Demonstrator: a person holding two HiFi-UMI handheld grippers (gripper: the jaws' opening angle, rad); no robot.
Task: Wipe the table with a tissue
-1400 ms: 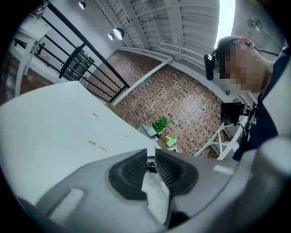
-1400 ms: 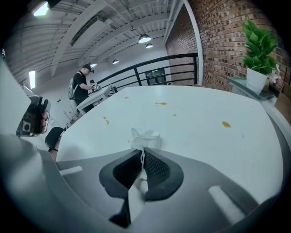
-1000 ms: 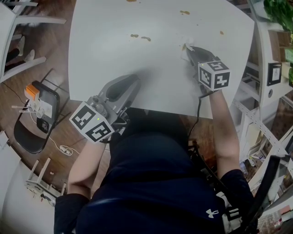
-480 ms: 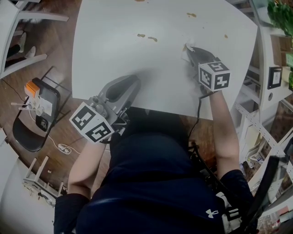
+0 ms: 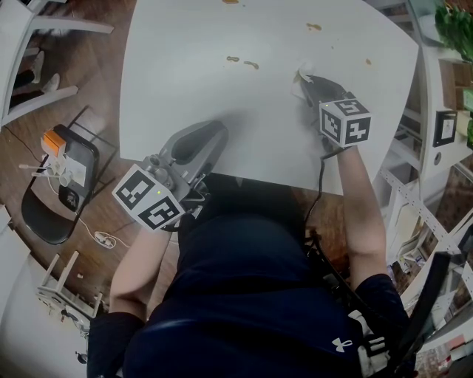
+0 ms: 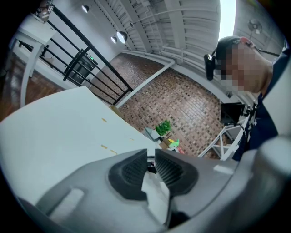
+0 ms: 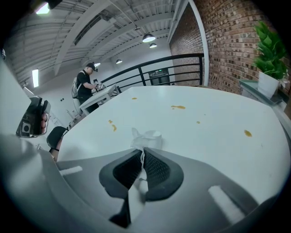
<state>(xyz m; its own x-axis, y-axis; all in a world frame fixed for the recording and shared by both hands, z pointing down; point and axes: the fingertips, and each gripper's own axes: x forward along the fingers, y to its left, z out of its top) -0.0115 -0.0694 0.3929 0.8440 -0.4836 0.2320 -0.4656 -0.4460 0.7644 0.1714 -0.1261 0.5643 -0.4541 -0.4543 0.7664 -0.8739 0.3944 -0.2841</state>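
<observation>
A white table carries small brown stains, with more of them near its far edge. My right gripper points down onto the table's right half and is shut on a crumpled white tissue. In the right gripper view the tissue sticks out past the gripper and lies on the tabletop, with stains further off to the left. My left gripper lies at the table's near edge. In its own view the left gripper has its jaws drawn to a thin slit with nothing between them.
A black chair with an orange-topped device on it stands on the wood floor to the left. White shelving and a green plant flank the table's right side. A person stands far off by another table.
The right gripper with the tissue has slid a little to the left across the table, nearer the pair of brown stains. The left gripper has stayed put.
</observation>
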